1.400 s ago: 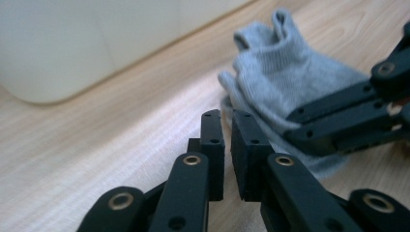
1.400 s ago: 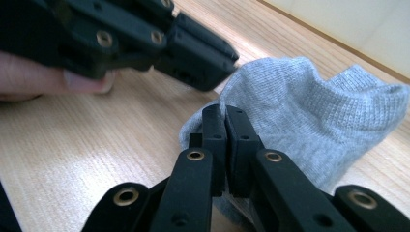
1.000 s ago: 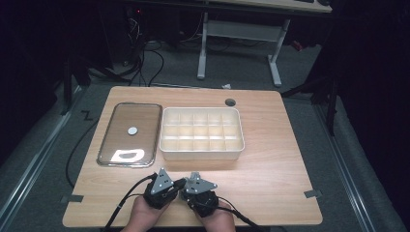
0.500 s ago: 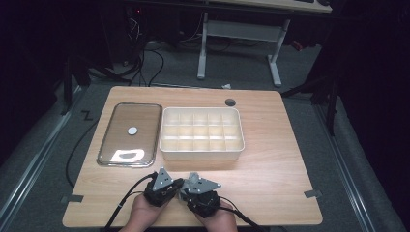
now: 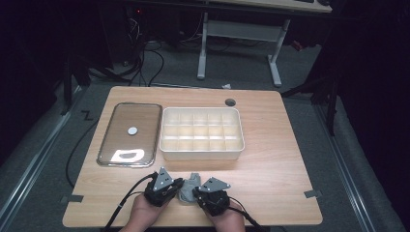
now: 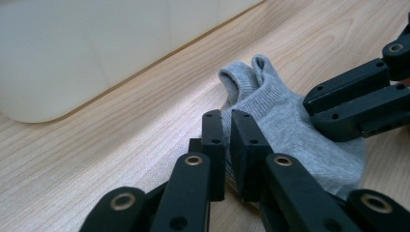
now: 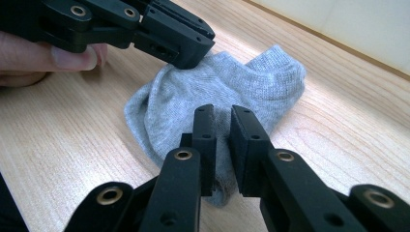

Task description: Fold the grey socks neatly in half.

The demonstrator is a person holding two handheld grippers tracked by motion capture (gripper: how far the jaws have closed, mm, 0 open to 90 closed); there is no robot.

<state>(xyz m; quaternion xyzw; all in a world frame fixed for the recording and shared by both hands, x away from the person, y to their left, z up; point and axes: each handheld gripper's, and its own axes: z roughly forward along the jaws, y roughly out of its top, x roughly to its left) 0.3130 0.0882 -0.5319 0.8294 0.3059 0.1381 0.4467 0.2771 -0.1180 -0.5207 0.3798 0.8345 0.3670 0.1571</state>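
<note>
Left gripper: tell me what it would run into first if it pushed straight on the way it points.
Probably the right gripper. The left gripper pinches the grey sock, and the other's black jaws sit just beyond on it; depth is hard to judge.

No readable text, labels, brands, numbers or signs on anything here.
</note>
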